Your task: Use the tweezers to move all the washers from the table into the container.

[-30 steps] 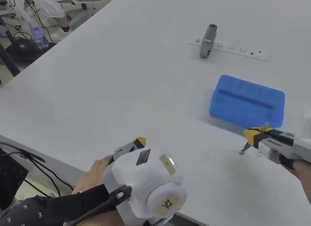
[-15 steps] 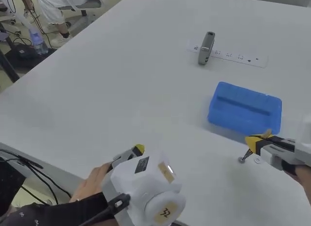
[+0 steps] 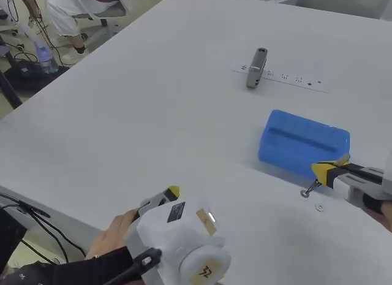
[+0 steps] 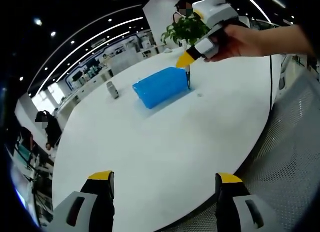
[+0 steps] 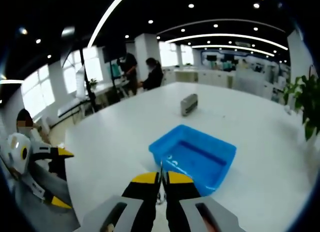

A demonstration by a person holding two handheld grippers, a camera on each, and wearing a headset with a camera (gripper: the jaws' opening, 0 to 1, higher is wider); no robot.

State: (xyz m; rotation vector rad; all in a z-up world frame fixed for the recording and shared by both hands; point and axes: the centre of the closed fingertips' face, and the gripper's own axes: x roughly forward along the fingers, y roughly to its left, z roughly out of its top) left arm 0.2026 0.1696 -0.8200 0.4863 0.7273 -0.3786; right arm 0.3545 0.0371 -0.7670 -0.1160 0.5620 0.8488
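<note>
White table (image 3: pixel 153 101) bears blue container (image 3: pixel 303 141), seemingly in an open office.

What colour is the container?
The container is blue; the right gripper view shows it best.

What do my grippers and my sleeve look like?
Both the left gripper and right gripper have white-grey bodies and grey jaws tipped in yellow. The left one's rounded white housing carries a black label and a black cable. The sleeve is black with small white marks.

Washer (image 3: pixel 319 207) on table (image 3: pixel 153 113), nr container (image 3: pixel 303 141)
</note>
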